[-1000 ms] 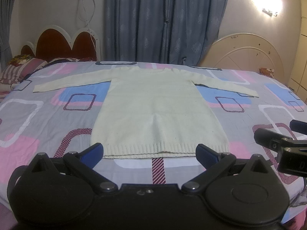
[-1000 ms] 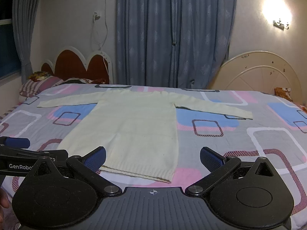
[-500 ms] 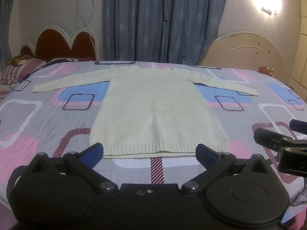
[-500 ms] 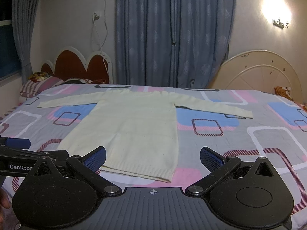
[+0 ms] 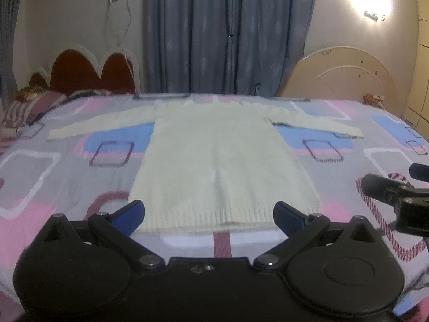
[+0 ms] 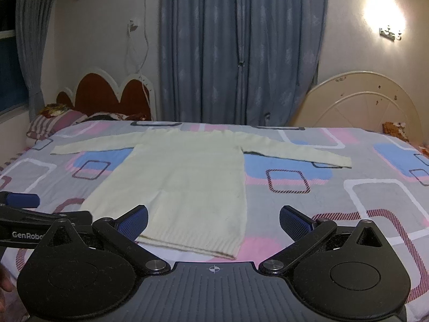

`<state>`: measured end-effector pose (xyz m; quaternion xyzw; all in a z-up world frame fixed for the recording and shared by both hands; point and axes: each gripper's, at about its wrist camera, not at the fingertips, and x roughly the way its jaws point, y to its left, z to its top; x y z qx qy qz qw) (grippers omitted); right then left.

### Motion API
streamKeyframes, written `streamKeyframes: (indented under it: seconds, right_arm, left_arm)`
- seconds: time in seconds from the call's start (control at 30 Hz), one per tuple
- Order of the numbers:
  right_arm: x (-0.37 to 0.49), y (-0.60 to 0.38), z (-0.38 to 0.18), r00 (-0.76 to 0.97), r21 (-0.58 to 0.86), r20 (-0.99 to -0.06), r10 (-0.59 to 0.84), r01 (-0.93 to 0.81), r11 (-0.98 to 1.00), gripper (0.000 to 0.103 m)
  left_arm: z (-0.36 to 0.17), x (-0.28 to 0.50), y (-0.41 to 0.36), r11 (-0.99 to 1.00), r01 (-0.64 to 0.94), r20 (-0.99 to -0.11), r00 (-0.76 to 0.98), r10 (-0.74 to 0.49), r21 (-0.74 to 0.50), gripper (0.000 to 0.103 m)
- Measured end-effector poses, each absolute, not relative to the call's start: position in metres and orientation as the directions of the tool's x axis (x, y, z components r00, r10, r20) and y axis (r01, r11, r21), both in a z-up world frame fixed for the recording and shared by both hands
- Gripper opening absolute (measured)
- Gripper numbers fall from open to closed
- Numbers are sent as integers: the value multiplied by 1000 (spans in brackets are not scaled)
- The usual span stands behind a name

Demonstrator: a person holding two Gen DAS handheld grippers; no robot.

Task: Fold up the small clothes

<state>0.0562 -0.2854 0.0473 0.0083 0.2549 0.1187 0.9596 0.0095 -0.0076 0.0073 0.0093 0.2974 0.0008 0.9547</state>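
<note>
A cream knit long-sleeved sweater dress (image 5: 222, 161) lies flat on the bed with both sleeves spread out sideways and its ribbed hem nearest me; it also shows in the right wrist view (image 6: 187, 182). My left gripper (image 5: 209, 213) is open and empty, hovering just before the hem. My right gripper (image 6: 214, 221) is open and empty, before the hem's right corner. The right gripper shows at the right edge of the left wrist view (image 5: 396, 196), and the left gripper shows at the left edge of the right wrist view (image 6: 24, 214).
The bed has a grey, pink and blue patterned sheet (image 5: 53, 166). A striped pillow (image 5: 29, 110) and a red headboard (image 5: 91, 72) are at the far left. A cream round headboard (image 5: 343, 80) leans at the far right. Blue curtains (image 5: 228, 35) hang behind.
The left gripper has crept slightly forward and down toward the hem. The right gripper and the sweater dress have hardly moved.
</note>
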Motion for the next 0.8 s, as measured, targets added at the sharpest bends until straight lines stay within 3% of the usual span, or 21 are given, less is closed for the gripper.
streamKeyframes:
  seconds: [0.43,0.73,0.8]
  right_arm:
    - [131,-311,65,894,104,-405,191,-162,981,103]
    - [208,-368,58,906,194,-398,140,-66,979,102]
    - [232,-384,55,904,217,-409,125,-37,976,82]
  left_arm:
    - [24,84,-34,994,101,-501,858,-108,-42,100]
    - [13,157,-56,995,83,-500,865,-44,56,99]
    - [10,176,-56,996,65,-501,865,-30,52,99]
